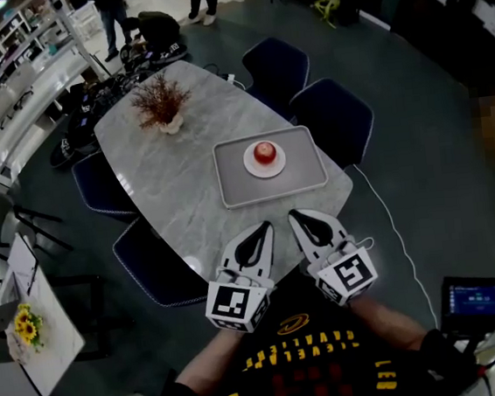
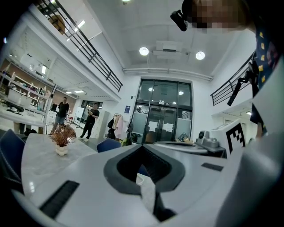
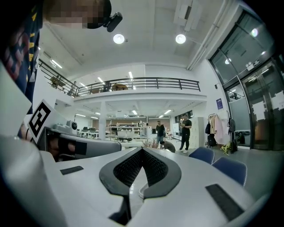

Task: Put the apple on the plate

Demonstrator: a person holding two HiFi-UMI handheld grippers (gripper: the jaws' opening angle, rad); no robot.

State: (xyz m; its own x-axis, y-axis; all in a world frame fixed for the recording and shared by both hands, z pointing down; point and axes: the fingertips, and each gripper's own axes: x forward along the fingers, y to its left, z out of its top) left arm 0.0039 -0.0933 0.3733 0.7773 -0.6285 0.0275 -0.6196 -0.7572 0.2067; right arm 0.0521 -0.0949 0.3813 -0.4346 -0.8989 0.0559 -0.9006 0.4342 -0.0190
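Note:
A red apple (image 1: 265, 152) rests on a small white plate (image 1: 253, 167), which stands in the middle of a grey tray (image 1: 233, 187) on the marble table (image 1: 185, 190). My left gripper (image 1: 264, 227) and right gripper (image 1: 295, 217) hover side by side over the table's near edge, a short way in front of the tray. Both are shut, with nothing between the jaws. Neither the apple nor the plate shows in the gripper views. The left gripper (image 2: 142, 147) and right gripper (image 3: 142, 150) point level across the room.
A vase of dried twigs (image 1: 161, 102) stands at the table's far end, seen too as the vase (image 2: 61, 138). Dark blue chairs (image 1: 338, 118) ring the table. A small table with yellow flowers (image 1: 24, 326) stands left, a screen (image 1: 476, 297) right. People (image 3: 184, 132) stand far off.

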